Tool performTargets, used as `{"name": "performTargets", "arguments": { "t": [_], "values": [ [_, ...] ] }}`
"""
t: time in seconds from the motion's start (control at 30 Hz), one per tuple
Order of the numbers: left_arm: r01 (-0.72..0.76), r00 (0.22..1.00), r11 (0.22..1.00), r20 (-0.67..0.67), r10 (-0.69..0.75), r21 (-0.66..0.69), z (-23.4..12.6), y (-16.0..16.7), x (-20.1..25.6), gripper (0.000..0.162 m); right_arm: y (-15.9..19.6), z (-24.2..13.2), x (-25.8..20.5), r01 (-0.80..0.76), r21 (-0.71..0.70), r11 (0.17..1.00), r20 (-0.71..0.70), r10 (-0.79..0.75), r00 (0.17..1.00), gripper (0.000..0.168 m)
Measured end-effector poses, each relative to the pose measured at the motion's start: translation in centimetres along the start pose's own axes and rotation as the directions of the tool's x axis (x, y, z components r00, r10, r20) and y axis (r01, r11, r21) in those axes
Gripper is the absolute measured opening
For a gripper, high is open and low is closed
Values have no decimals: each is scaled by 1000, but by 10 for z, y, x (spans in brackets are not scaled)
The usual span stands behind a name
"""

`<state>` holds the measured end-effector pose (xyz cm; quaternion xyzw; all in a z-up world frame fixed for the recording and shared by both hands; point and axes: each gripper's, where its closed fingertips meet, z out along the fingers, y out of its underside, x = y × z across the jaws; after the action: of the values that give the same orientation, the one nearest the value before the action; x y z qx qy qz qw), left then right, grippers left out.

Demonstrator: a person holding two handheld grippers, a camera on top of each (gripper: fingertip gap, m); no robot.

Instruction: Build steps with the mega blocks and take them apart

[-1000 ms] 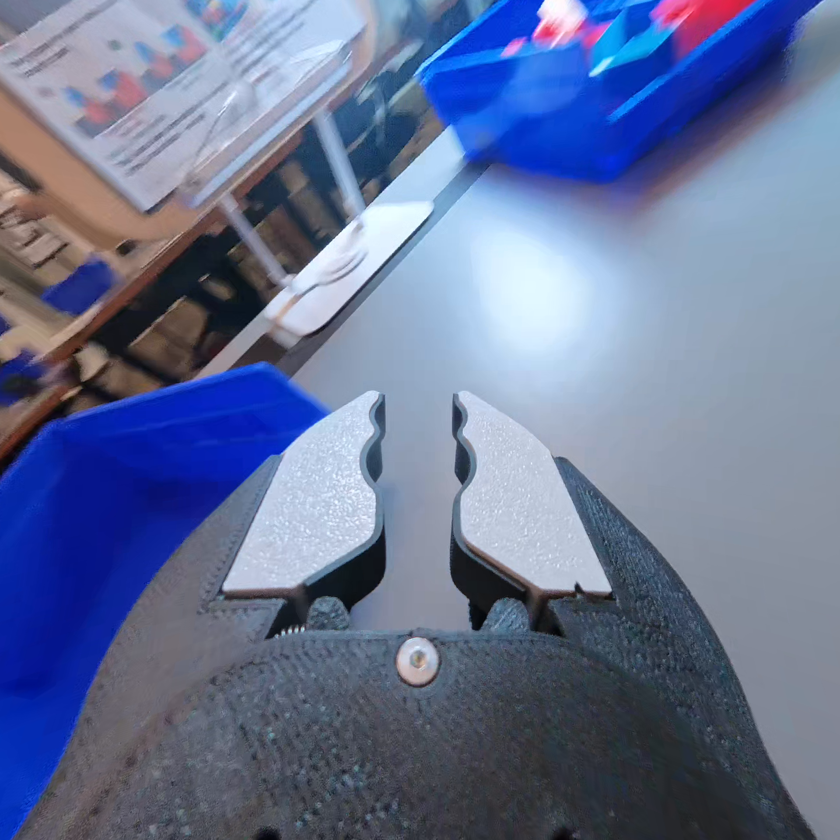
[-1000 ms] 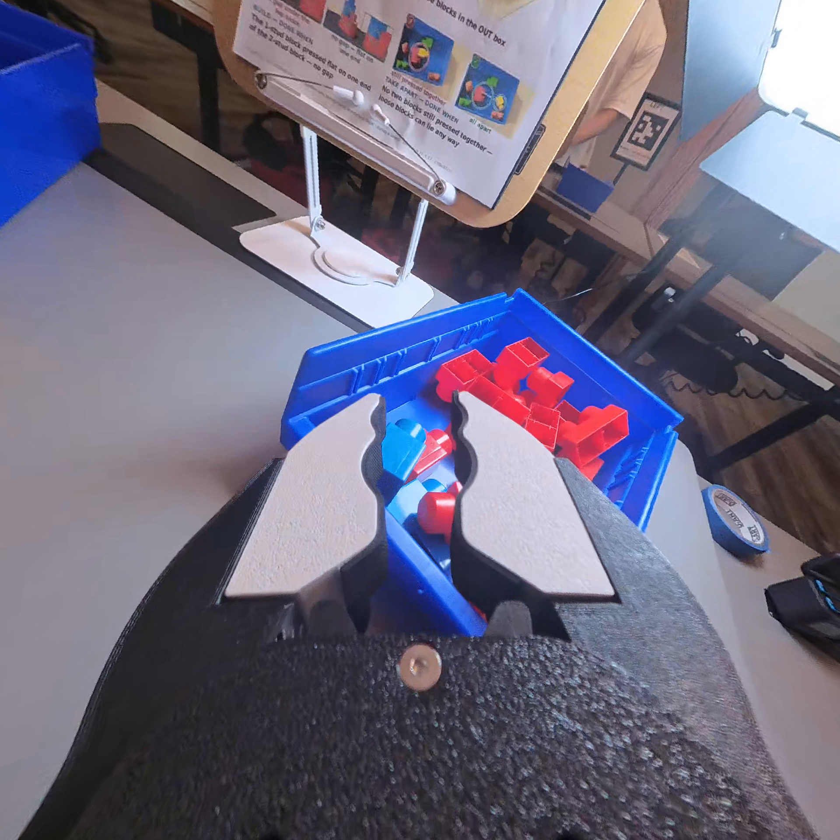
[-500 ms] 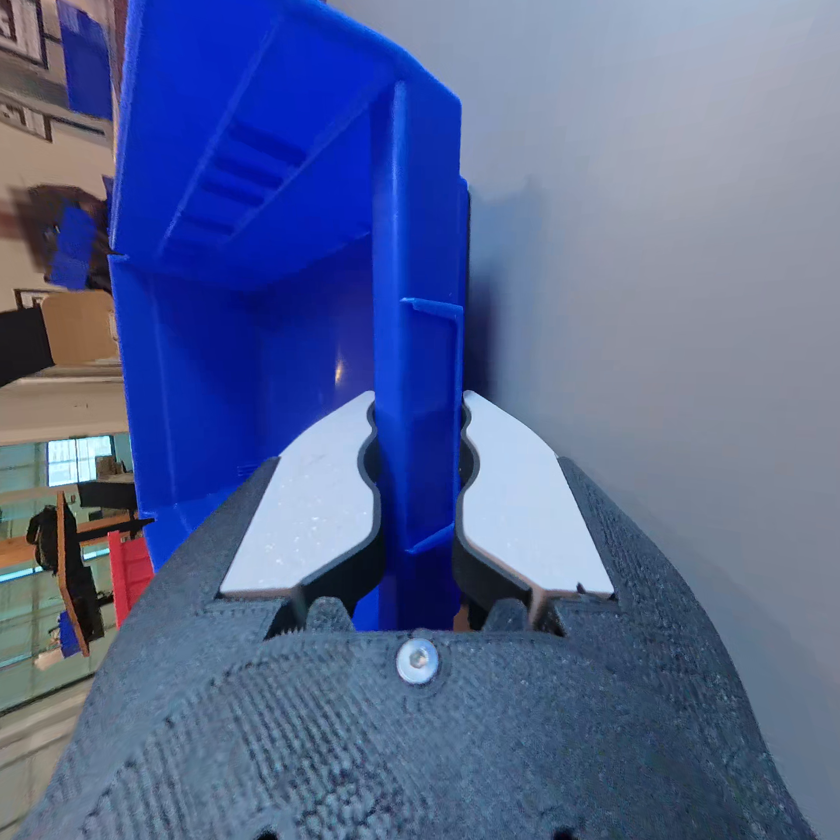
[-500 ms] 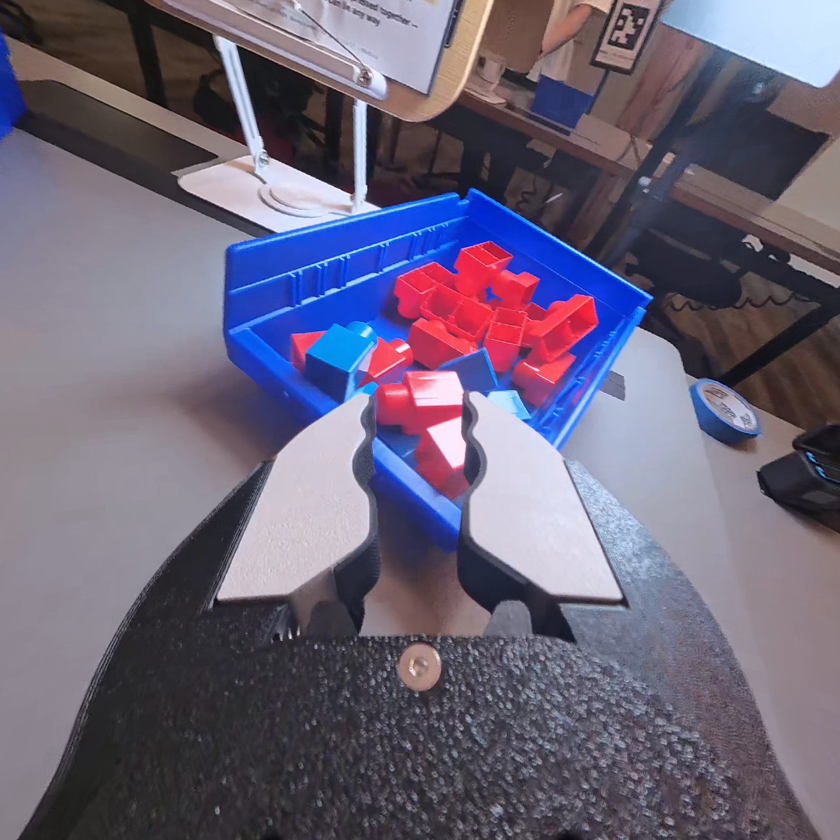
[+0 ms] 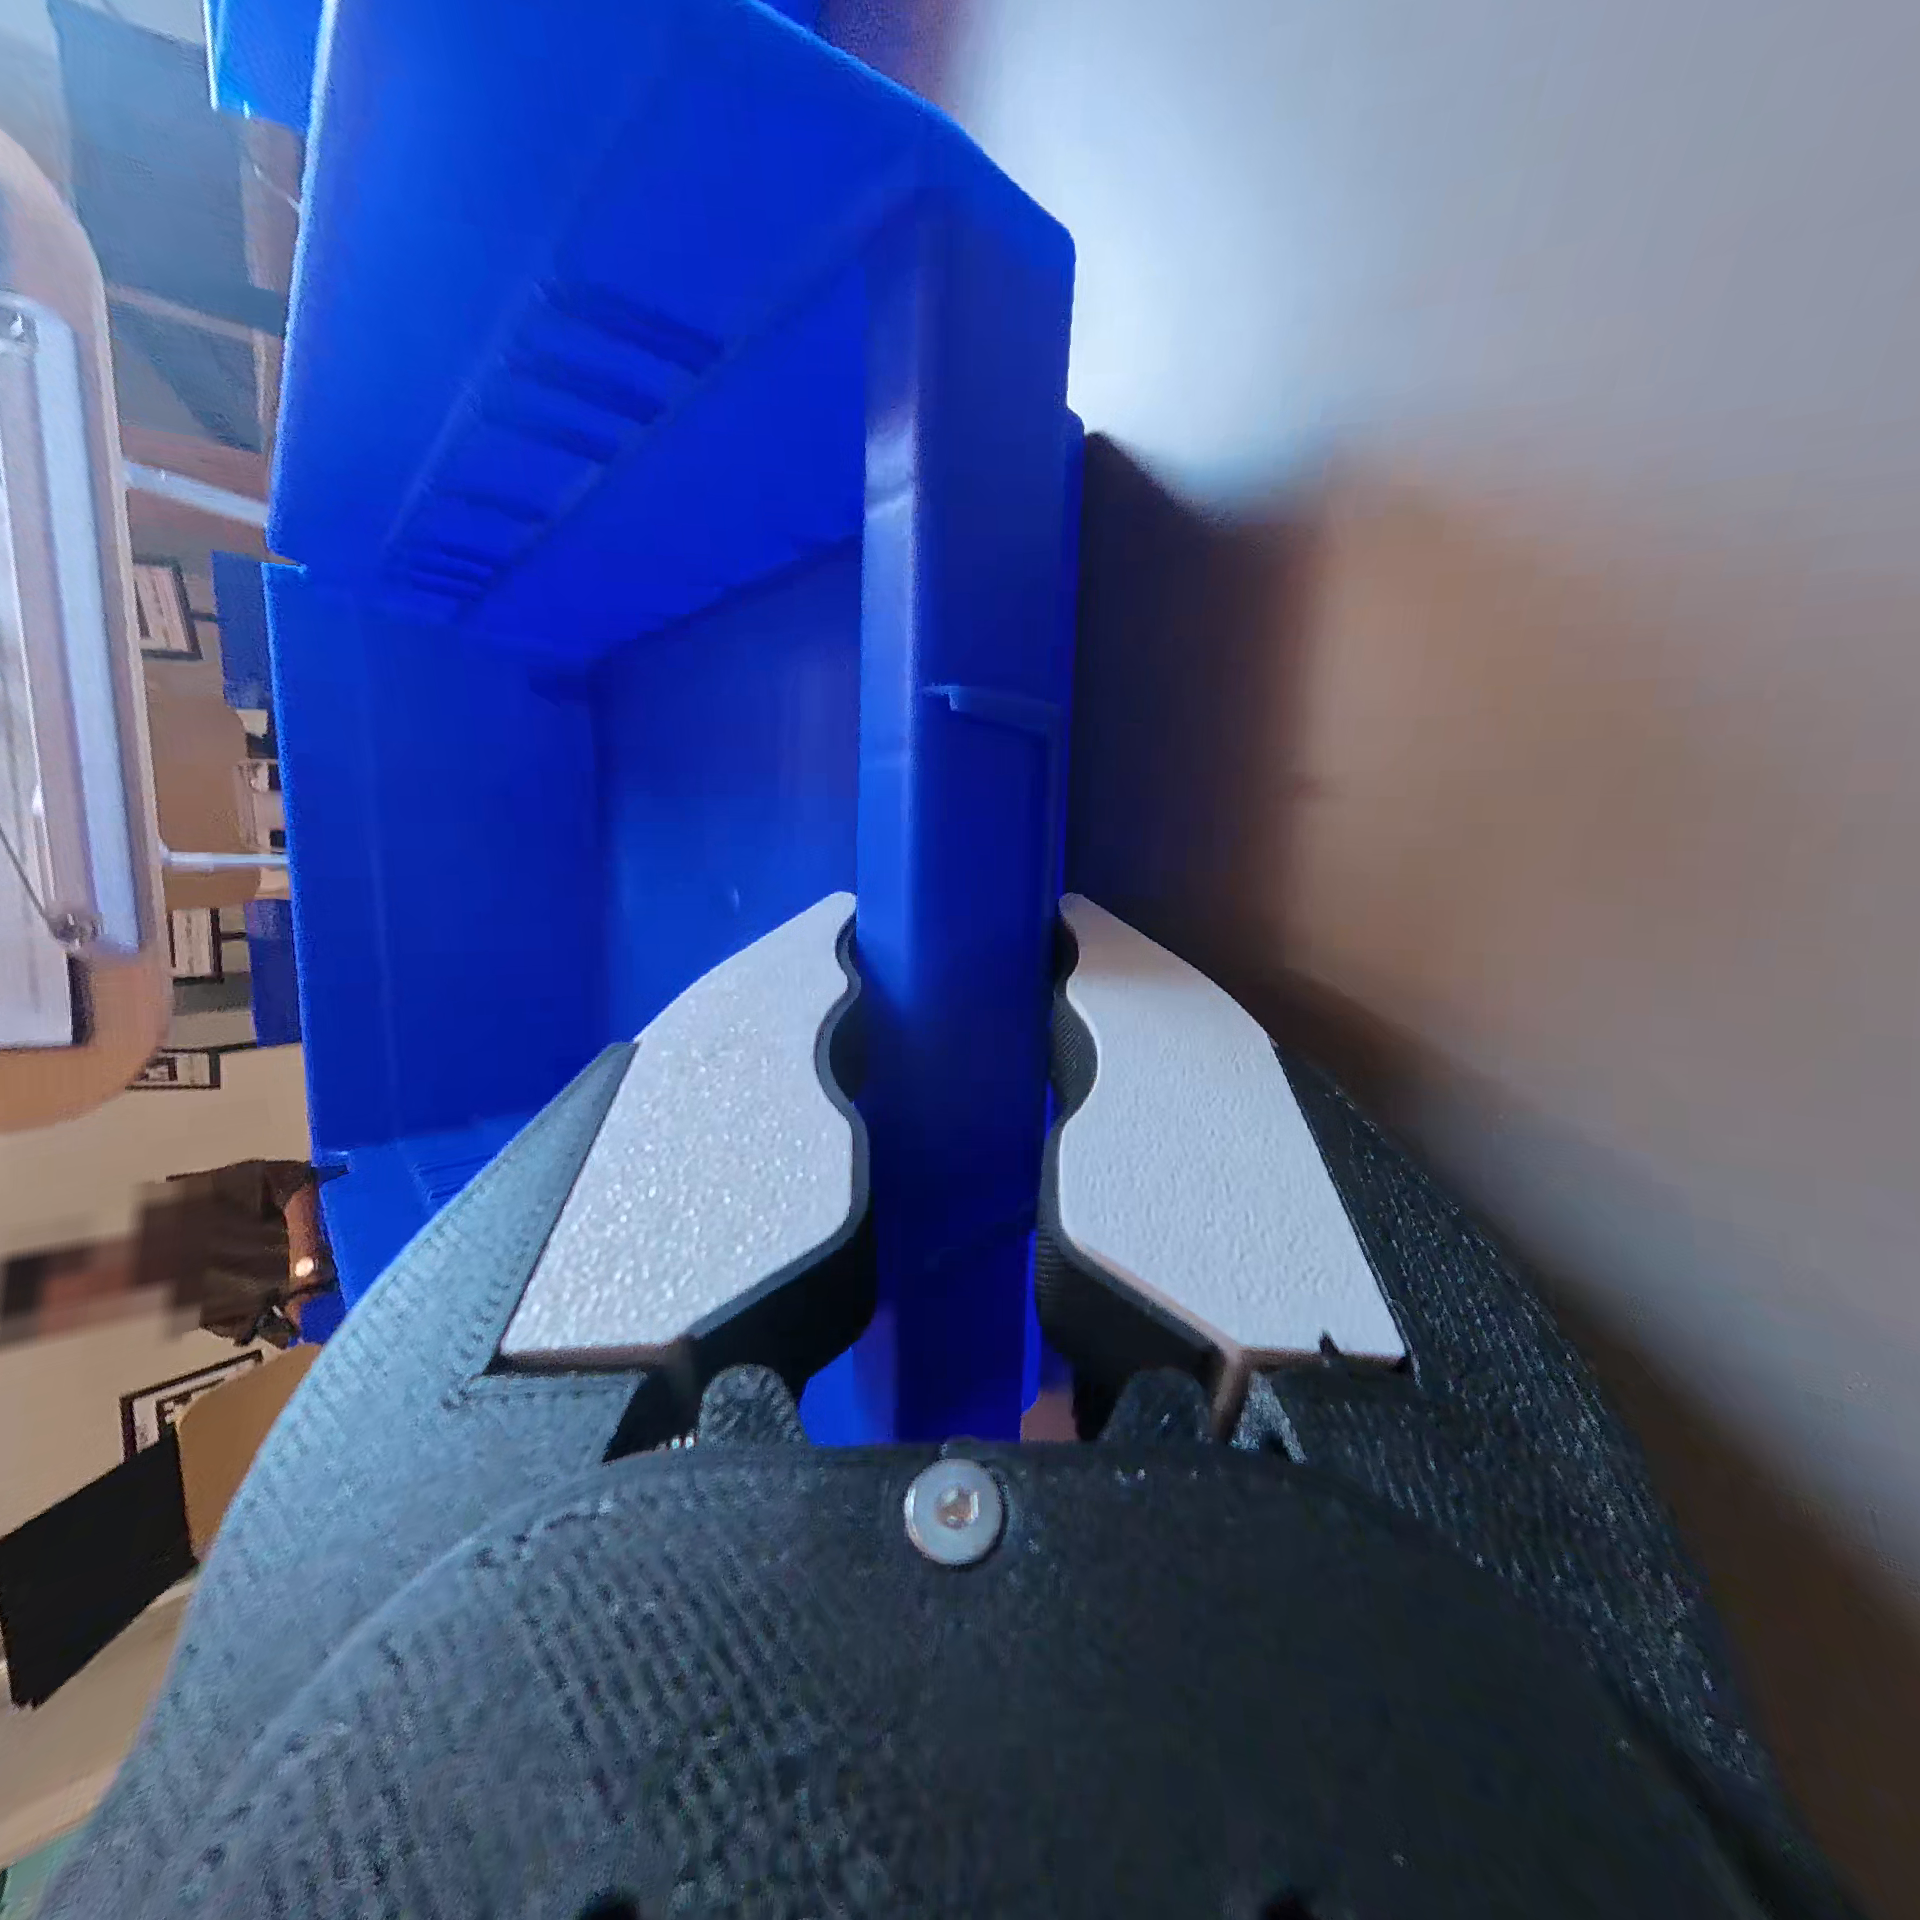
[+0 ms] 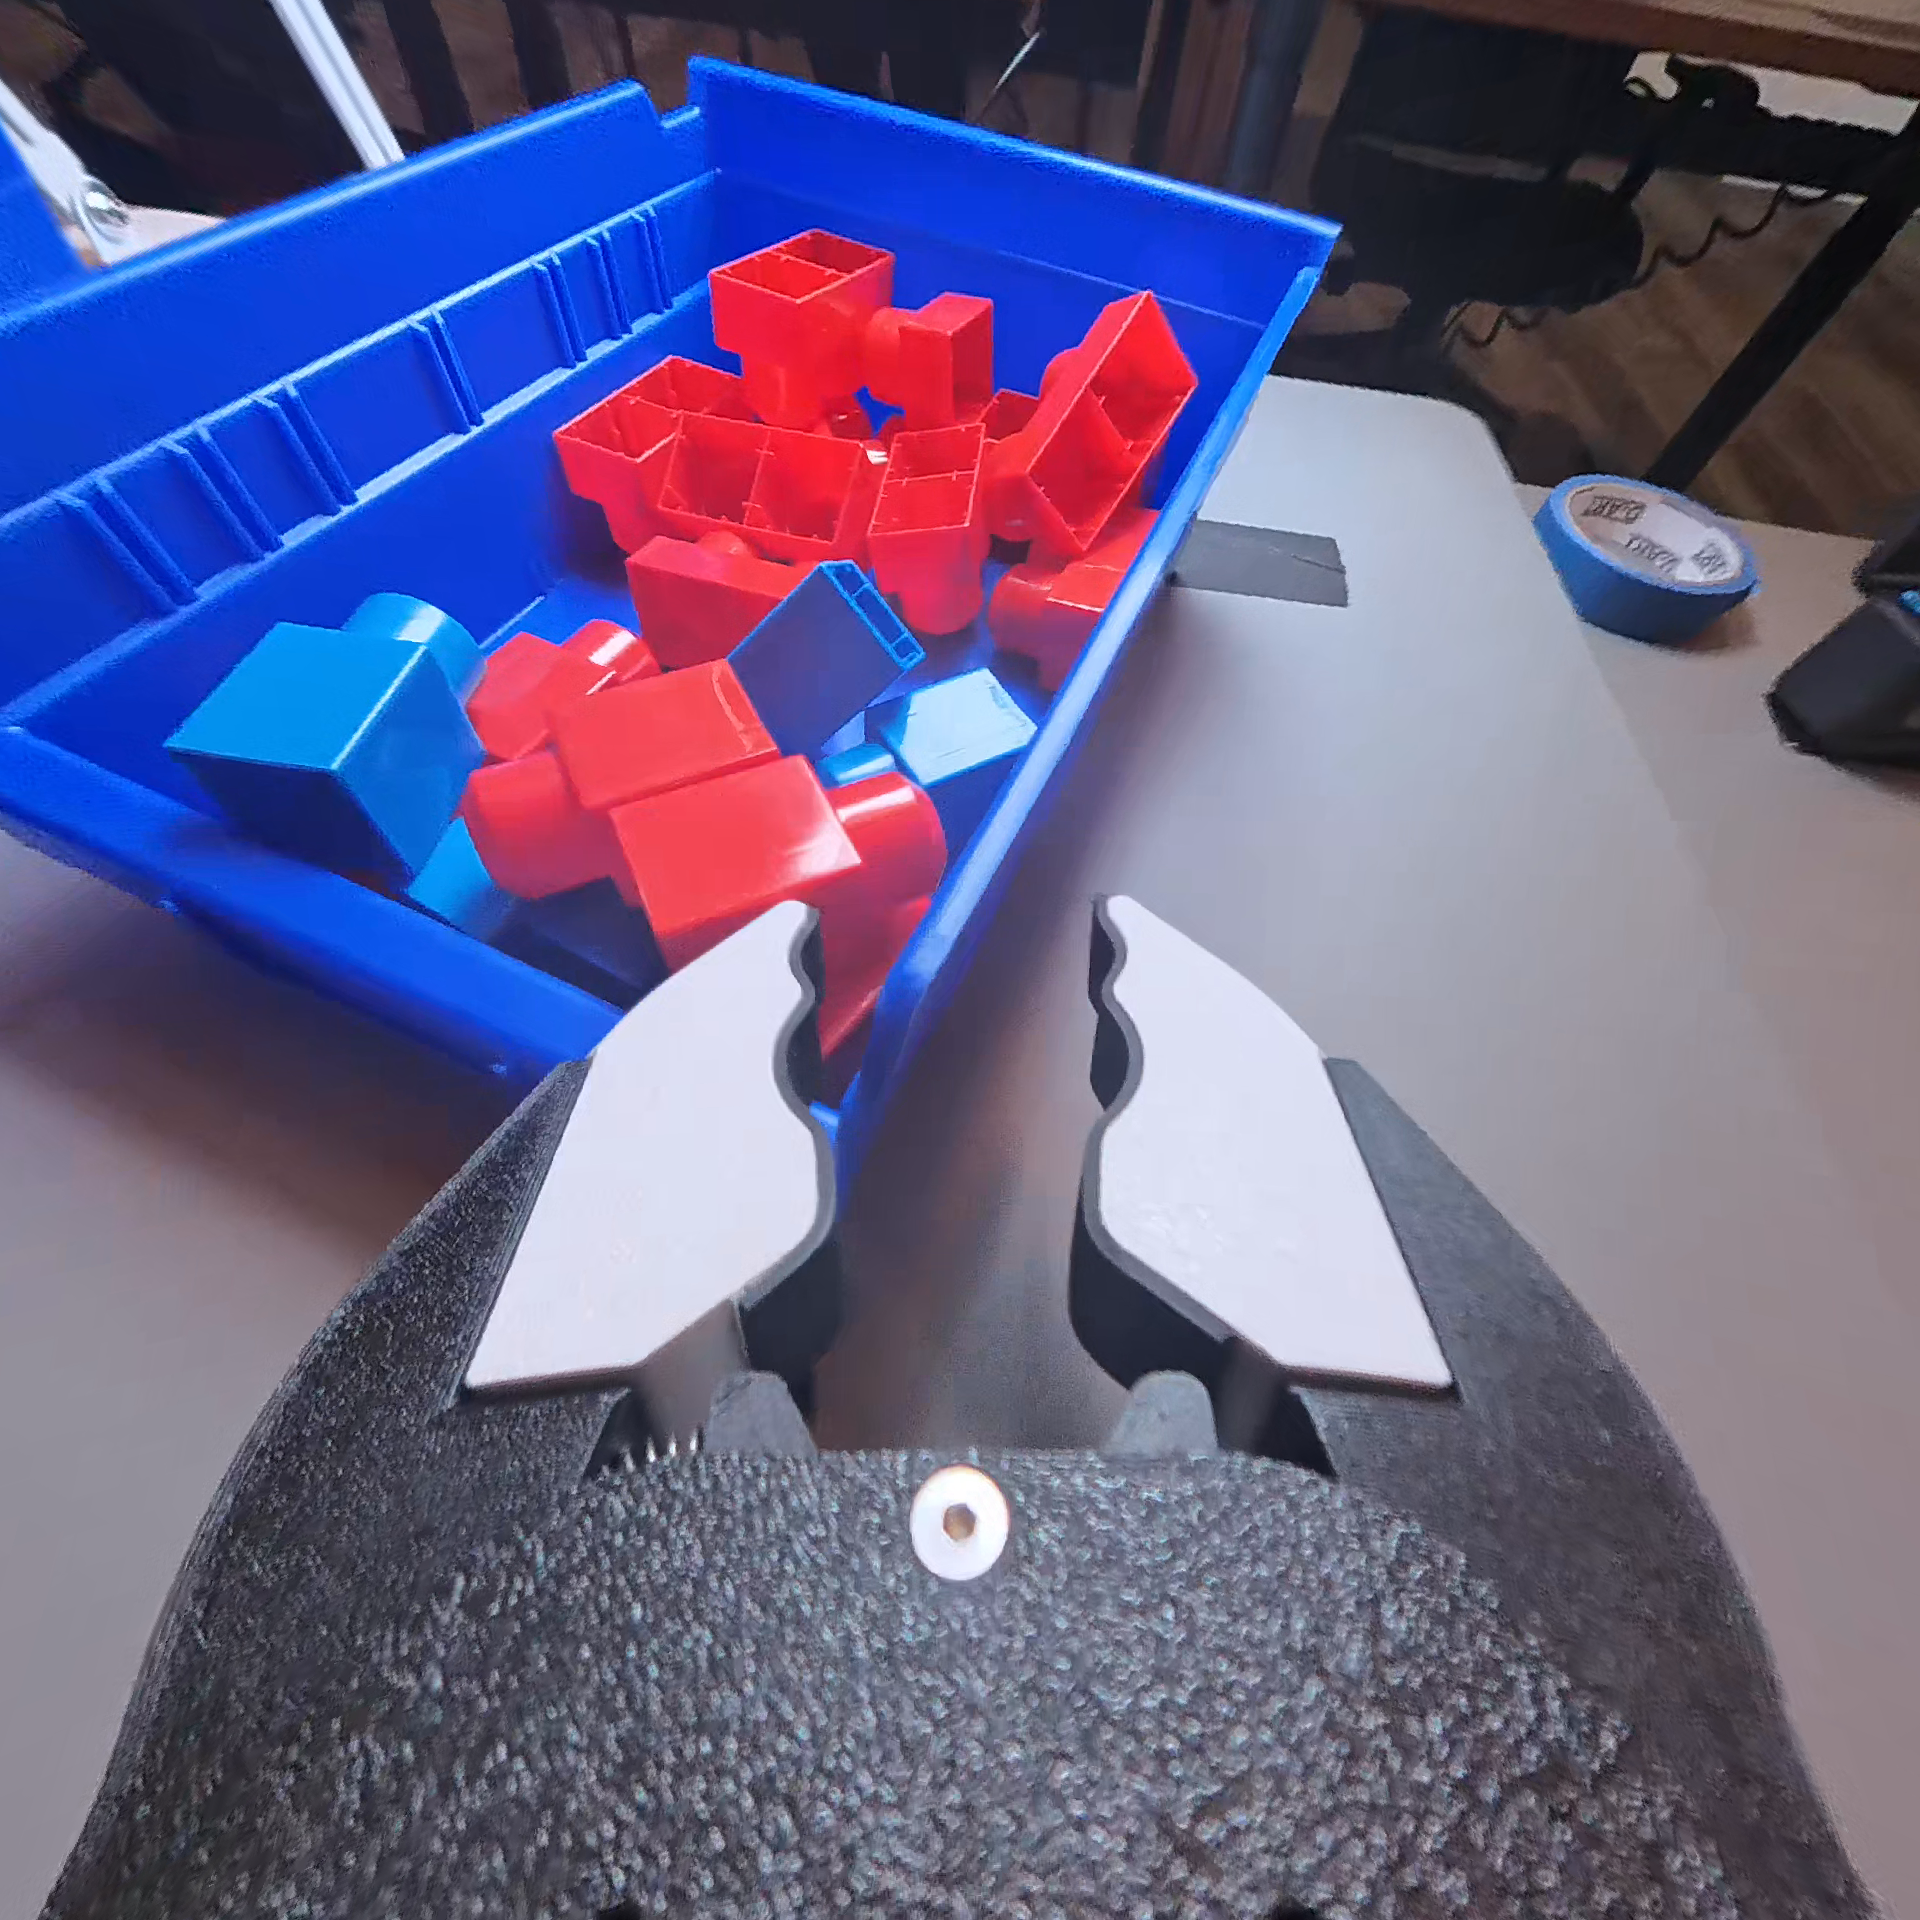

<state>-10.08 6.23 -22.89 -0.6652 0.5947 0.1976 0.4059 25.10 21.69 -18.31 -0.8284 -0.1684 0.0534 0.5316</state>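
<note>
The left gripper (image 5: pixel 956 935) is clenched on the wall of an empty blue bin (image 5: pixel 956 644), whose rim runs straight up the frame's centre. Only the right wrist view shows the mega blocks (image 6: pixel 727 623): red and blue, jumbled in every direction in a second blue bin (image 6: pixel 312 935) at upper left. The right gripper (image 6: pixel 945 935) hangs released over its near corner on the grey table (image 6: pixel 1455 935), with a blue tape roll (image 6: pixel 1647 556) beyond at right.

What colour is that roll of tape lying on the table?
The roll of tape is blue, clearest in the right wrist view.
</note>
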Motion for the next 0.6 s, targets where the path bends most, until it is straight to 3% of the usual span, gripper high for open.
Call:
{"name": "performTargets", "arguments": {
  "t": [0.13, 0.2, 0.27, 0.4, 0.6],
  "values": [
    [-35, 999, 999, 29, 34, 35, 26, -24, -15, 34, -4, 8, -9, -102, 37, 994, 105, 98, 990, 49],
    [0, 1000, 996, 29, -3, 91, 31, -33, -20, 43, -4, 7, -8, -108, 51, 993, 108, 102, 989, 29],
    [148, 989, 969, -45, -142, 200, 21, -50, -21, 46, -3, 5, -1, -106, 61, 992, 74, 102, 992, 17],
    [406, 912, 844, -215, -349, 351, -18, -86, -24, 41, 3, -5, 7, -57, 7, 998, -14, 57, 998, 9],
    [673, 733, 640, -453, -508, 371, -47, -140, -9, 42, 31, -61, -12, -5, -84, 996, -70, -1, 998, 8]
  ]
}}
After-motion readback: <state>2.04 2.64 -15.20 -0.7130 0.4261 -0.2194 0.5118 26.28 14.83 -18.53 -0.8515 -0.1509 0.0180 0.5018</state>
